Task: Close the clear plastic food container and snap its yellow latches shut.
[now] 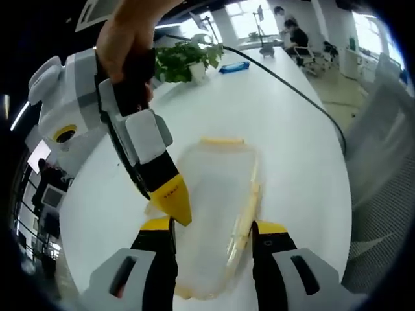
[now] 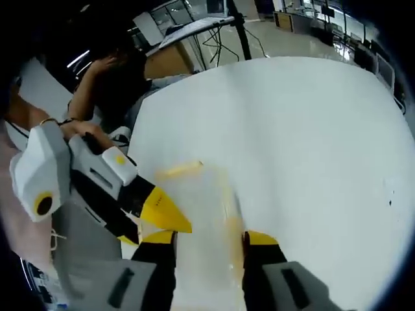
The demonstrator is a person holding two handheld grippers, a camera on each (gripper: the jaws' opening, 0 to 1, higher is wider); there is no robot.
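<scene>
On the white table (image 1: 285,129), one clear plastic container (image 1: 214,214) lies between my left gripper (image 1: 212,227)'s parted jaws. My right gripper (image 2: 209,238), jaws also apart, straddles it from the other side. Two yellow latches (image 1: 222,140) show. Beyond the container: one potted plant (image 1: 185,58), one blue object (image 1: 234,67), one black cable (image 1: 292,91).

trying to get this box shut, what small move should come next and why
Probably press down along the side latch. In the left gripper view the container lies on the table with its lid on, the left gripper open astride its near end and the right gripper tipped onto its edge. Whether any latch has snapped shut is unclear.
</scene>
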